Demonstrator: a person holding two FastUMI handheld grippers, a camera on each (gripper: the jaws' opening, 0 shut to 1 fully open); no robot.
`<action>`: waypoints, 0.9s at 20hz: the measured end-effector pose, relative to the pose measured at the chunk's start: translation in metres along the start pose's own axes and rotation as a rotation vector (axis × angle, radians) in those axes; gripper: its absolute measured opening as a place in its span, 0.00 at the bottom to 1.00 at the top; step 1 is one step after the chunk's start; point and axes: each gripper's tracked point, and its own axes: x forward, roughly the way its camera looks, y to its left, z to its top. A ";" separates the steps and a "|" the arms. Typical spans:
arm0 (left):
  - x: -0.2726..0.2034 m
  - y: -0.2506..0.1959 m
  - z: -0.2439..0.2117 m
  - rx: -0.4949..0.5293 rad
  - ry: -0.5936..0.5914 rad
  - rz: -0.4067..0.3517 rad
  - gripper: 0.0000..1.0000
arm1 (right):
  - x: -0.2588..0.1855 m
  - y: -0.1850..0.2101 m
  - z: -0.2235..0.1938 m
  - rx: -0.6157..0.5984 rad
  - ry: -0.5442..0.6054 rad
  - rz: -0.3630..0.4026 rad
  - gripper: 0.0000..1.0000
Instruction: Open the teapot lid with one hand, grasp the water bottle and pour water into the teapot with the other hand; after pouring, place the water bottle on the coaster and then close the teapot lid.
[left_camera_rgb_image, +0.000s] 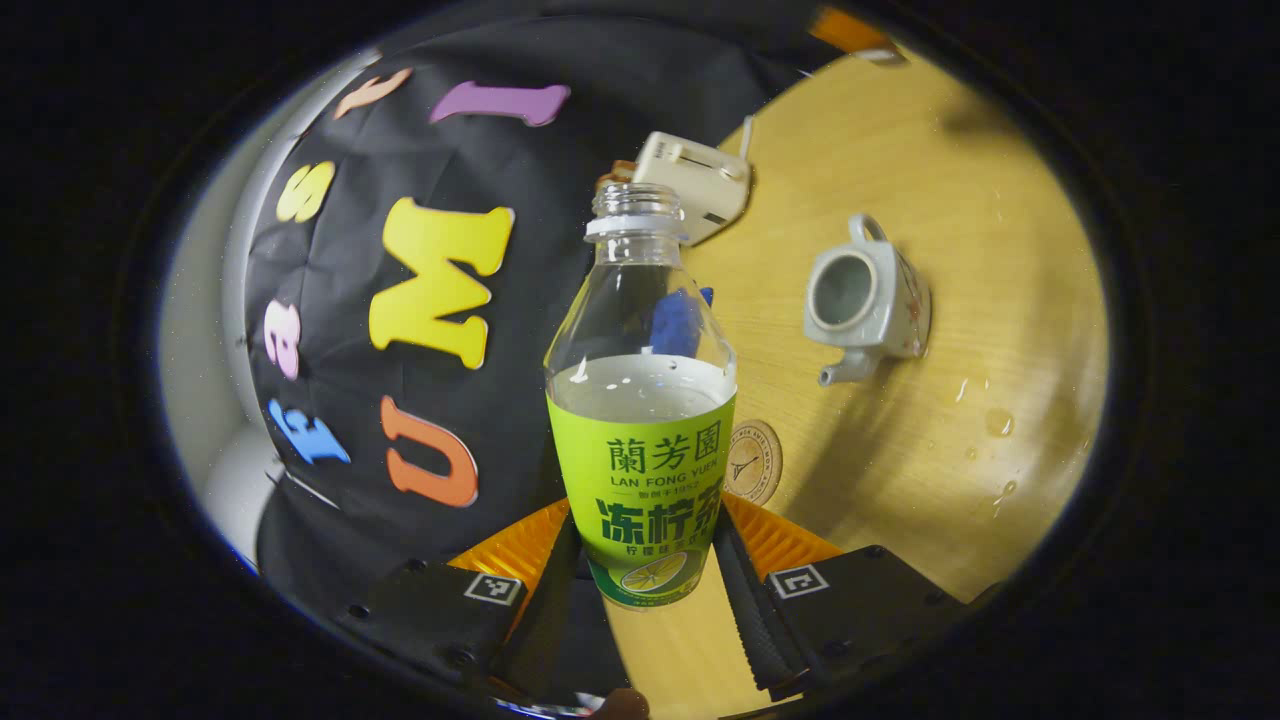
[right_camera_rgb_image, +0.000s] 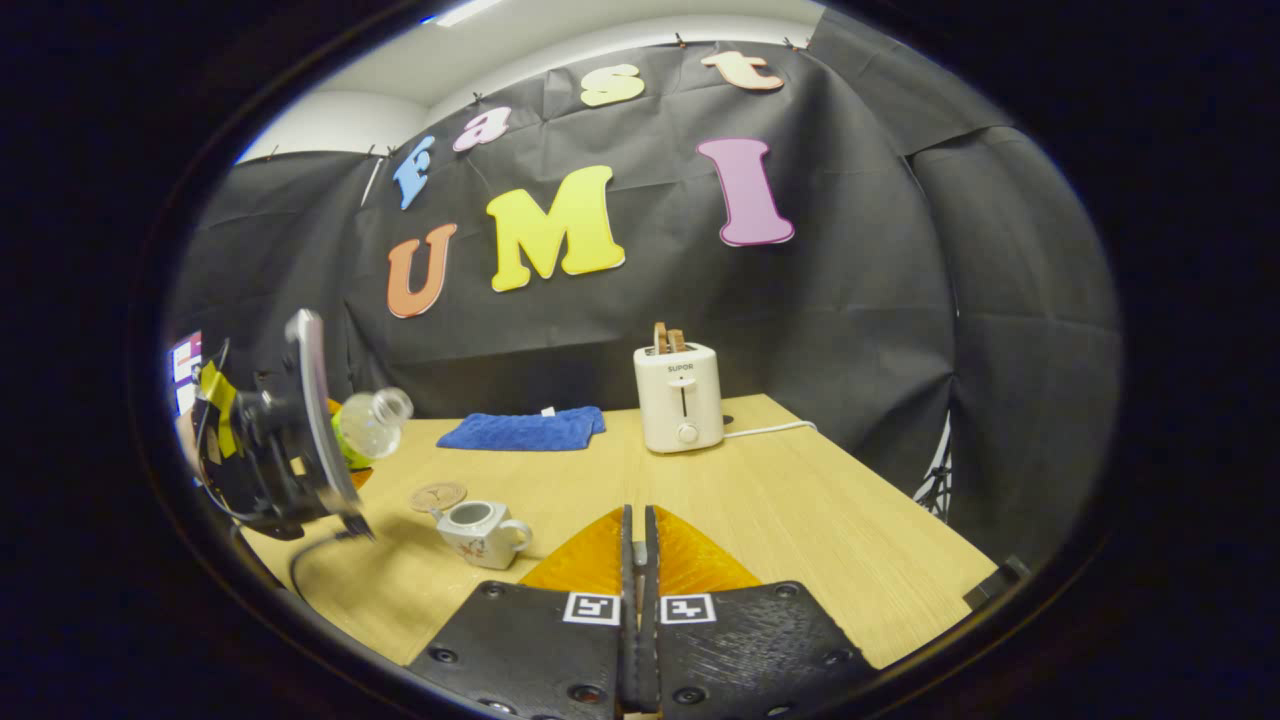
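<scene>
The uncapped water bottle (left_camera_rgb_image: 640, 400), clear with a green label and about half full, is held off the desk, tilted in the right gripper view. The pale teapot (left_camera_rgb_image: 868, 300) stands open (lid nowhere visible) near the round coaster (left_camera_rgb_image: 752, 460).

In the right gripper view, the coaster (right_camera_rgb_image: 438, 495) lies just behind the teapot (right_camera_rgb_image: 484, 532), toaster (right_camera_rgb_image: 679, 397) right of the cloth (right_camera_rgb_image: 523, 429).

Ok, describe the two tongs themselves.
Both the left tongs and right tongs have two blocky finger carriers, each bearing a square black-and-white marker, with ribbed wedges ahead. The left's dark body trails a cable and wears yellow tape.
</scene>
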 end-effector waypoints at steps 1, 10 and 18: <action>-0.004 0.009 -0.003 -0.084 -0.006 0.009 0.75 | 0.001 0.004 0.001 -0.005 0.000 0.004 0.00; 0.002 0.016 -0.006 -0.861 -0.103 -0.088 0.75 | -0.008 0.018 0.021 -0.039 -0.035 -0.007 0.00; 0.054 0.018 0.001 -1.066 -0.170 -0.085 0.75 | -0.010 0.019 0.017 -0.047 -0.026 -0.015 0.00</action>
